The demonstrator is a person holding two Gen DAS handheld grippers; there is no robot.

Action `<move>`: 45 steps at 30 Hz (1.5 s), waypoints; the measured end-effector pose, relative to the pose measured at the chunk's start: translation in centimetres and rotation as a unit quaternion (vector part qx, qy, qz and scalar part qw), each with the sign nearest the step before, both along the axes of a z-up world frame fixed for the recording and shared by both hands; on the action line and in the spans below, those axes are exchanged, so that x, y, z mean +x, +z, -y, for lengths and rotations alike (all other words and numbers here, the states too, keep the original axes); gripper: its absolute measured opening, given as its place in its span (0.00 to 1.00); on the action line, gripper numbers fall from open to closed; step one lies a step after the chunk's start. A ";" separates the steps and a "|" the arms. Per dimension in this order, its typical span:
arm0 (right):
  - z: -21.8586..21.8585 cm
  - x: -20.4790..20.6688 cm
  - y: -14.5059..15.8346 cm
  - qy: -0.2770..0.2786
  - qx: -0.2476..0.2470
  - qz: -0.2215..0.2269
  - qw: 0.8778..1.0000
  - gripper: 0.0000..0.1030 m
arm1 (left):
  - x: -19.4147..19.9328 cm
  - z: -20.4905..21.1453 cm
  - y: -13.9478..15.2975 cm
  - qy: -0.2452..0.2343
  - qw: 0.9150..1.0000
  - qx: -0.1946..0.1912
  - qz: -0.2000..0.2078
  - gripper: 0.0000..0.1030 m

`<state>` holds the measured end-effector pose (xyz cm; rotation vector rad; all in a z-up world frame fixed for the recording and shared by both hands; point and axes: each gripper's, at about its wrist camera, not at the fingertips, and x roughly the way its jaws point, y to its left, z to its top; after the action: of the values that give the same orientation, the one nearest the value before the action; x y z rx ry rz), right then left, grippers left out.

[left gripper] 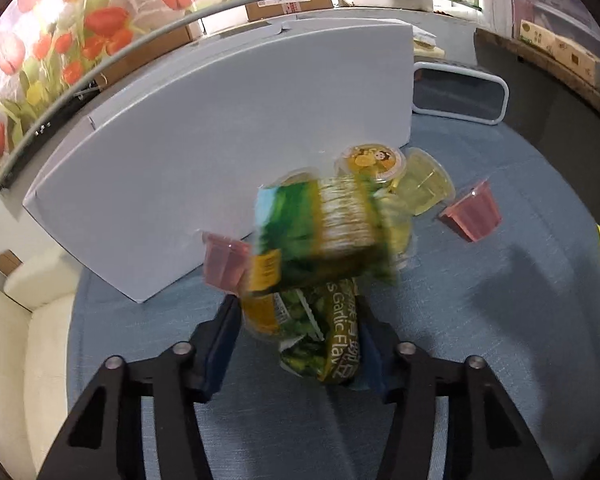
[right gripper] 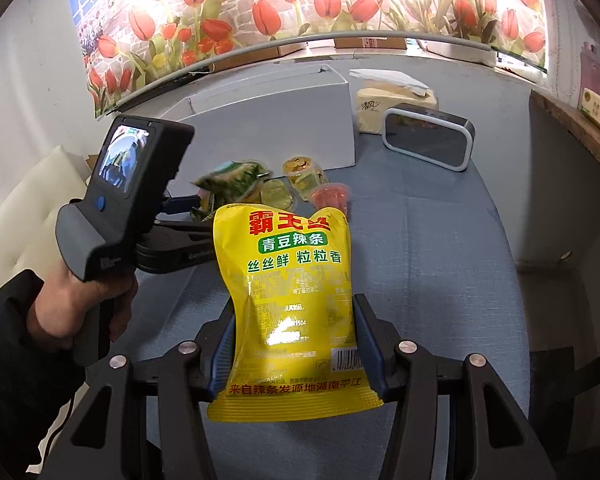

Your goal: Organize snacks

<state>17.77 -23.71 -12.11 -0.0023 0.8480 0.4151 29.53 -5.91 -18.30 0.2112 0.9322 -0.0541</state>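
My white box (left gripper: 220, 128) fills the back of the blue table (left gripper: 480, 320) in the left view. The right view alone shows the left hand (right gripper: 80, 296) on its handle, and my right gripper (right gripper: 296, 344) pinching the yellow snack bag (right gripper: 292, 300). My left gripper (left gripper: 296, 332) clamps a green garlic-flavour packet (left gripper: 332, 340) – blurred – with jelly cups (left gripper: 472, 216) lying just beyond.
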 end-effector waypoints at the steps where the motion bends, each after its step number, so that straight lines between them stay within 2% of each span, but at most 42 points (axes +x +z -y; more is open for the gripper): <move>1: 0.1 0.0 0.1 -0.001 0.002 0.001 1.000 0.56 | -0.1 -0.2 0.1 -0.001 1.000 -0.007 -0.002 0.50; 2: 0.1 0.0 0.1 -0.001 0.004 0.001 1.000 0.56 | -0.1 -0.4 0.3 -0.002 1.000 -0.017 -0.004 0.39; 4: -0.1 0.0 0.2 -0.001 0.005 0.002 1.000 0.56 | -0.5 -0.8 0.4 -0.003 0.999 -0.043 -0.010 0.38; 9: -0.6 -0.4 0.2 0.005 0.002 0.004 1.000 0.56 | -1.7 -1.9 0.4 -0.002 0.998 -0.066 -0.007 0.37; 19: -1.7 -0.7 0.5 0.012 0.005 0.010 1.000 0.56 | -6.0 -5.1 5.9 -0.007 0.989 -0.139 0.045 0.37; 22: -2.3 -0.8 0.5 0.017 0.005 0.011 1.000 0.56 | -7.0 -5.4 6.9 -0.012 0.989 -0.139 0.059 0.37; 28: -3.3 -1.0 1.1 0.028 0.005 0.019 0.999 0.56 | -8.1 -7.3 7.6 -0.004 0.981 -0.183 0.061 0.37; 33: -4.3 0.1 1.8 0.034 0.003 0.025 0.999 0.56 | -8.8 -8.2 8.8 0.003 0.979 -0.190 0.075 0.37; 36: -5.1 1.4 2.9 0.035 0.008 0.035 0.999 0.56 | -8.7 -8.4 10.4 0.012 0.980 -0.175 0.095 0.37; 41: -7.5 6.4 5.7 0.043 0.020 0.052 0.997 0.56 | -6.9 -8.9 12.9 0.016 0.980 -0.165 0.115 0.37; 45: -9.3 11.2 8.0 0.039 0.019 0.069 0.997 0.56 | -3.9 -10.0 15.1 0.021 0.978 -0.166 0.126 0.37</move>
<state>29.00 -14.45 -4.15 -0.0282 0.7048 0.4983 25.63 4.05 -3.24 -0.1108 0.6610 -0.1390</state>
